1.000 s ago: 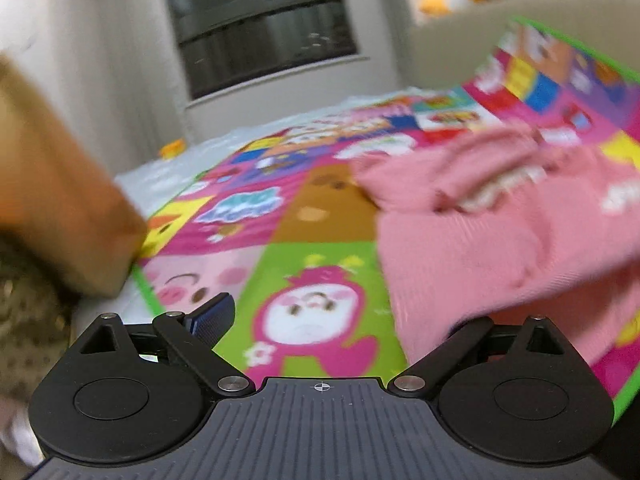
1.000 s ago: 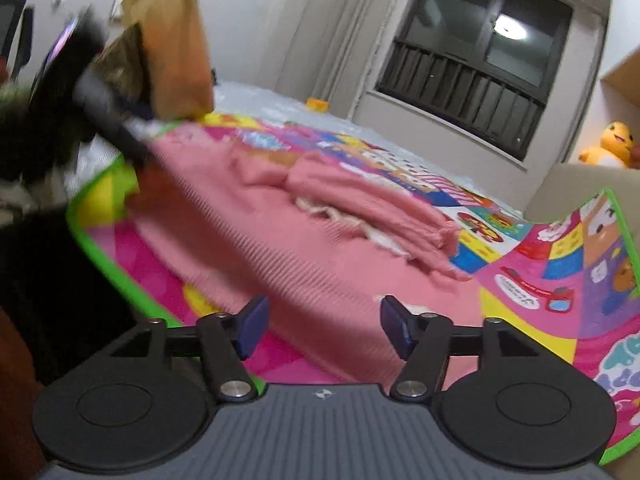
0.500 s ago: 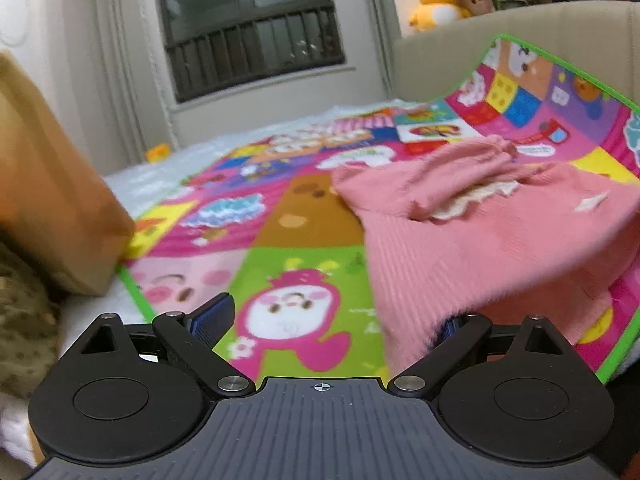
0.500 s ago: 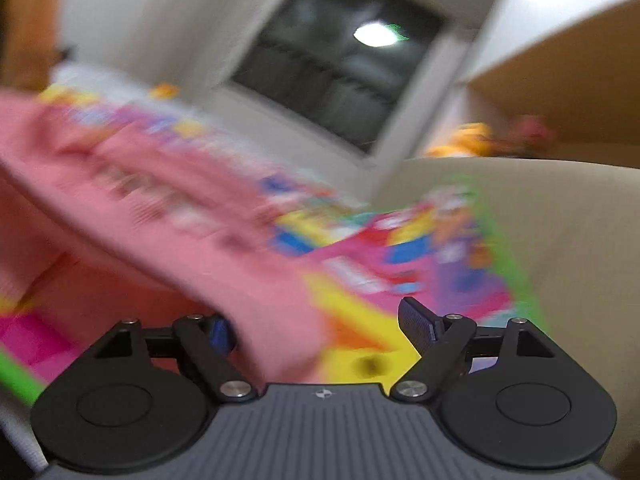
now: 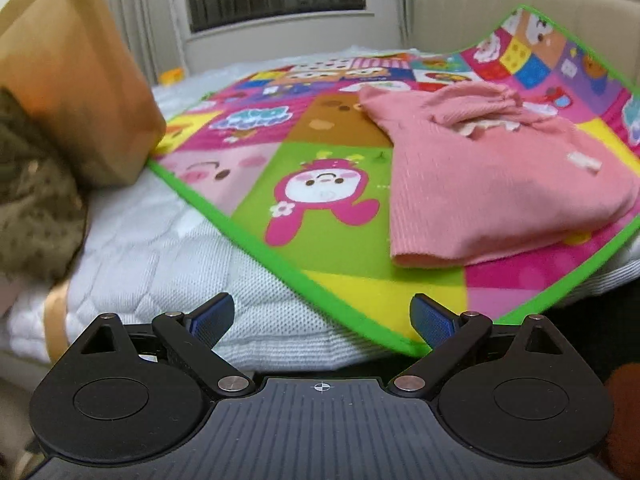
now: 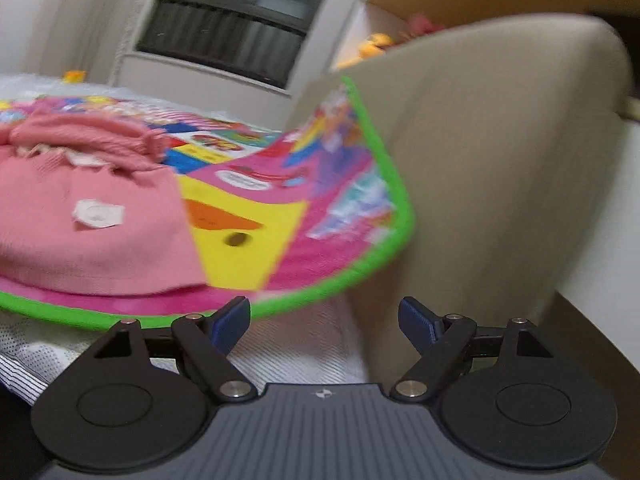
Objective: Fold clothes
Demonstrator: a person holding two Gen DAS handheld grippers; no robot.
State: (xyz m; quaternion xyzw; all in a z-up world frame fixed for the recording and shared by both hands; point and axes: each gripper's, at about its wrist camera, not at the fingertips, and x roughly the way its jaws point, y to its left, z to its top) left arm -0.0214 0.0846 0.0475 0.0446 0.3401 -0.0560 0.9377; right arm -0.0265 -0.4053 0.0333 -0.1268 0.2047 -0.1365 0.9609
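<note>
Both grippers have backed off since a moment ago: the left one had pink cloth against its right finger, now nothing's in it, and the sweater has dropped flat.

Biggest thing is one bed (image 5: 168, 240) with a white quilted cover, and one beige padded headboard (image 6: 480, 160) on the right. On the bed there's one cartoon play mat (image 5: 320, 200) with a green border, its far-right edge curling up against the headboard. One brown cardboard box (image 5: 72, 80) sits at the mat's left corner.

One pink sweater (image 5: 480, 184) lies on the right half of the mat, folded over, sleeves bunched at the far end, with a small white tag showing on top.

Left gripper (image 5: 322, 316): fingers spread wide, empty, near the bed's front edge, with the sweater ahead and to its right, apart from it. Right gripper (image 6: 324, 320): also spread and empty, sweater ahead and to the left, not touching. That view is motion-blurred.
</note>
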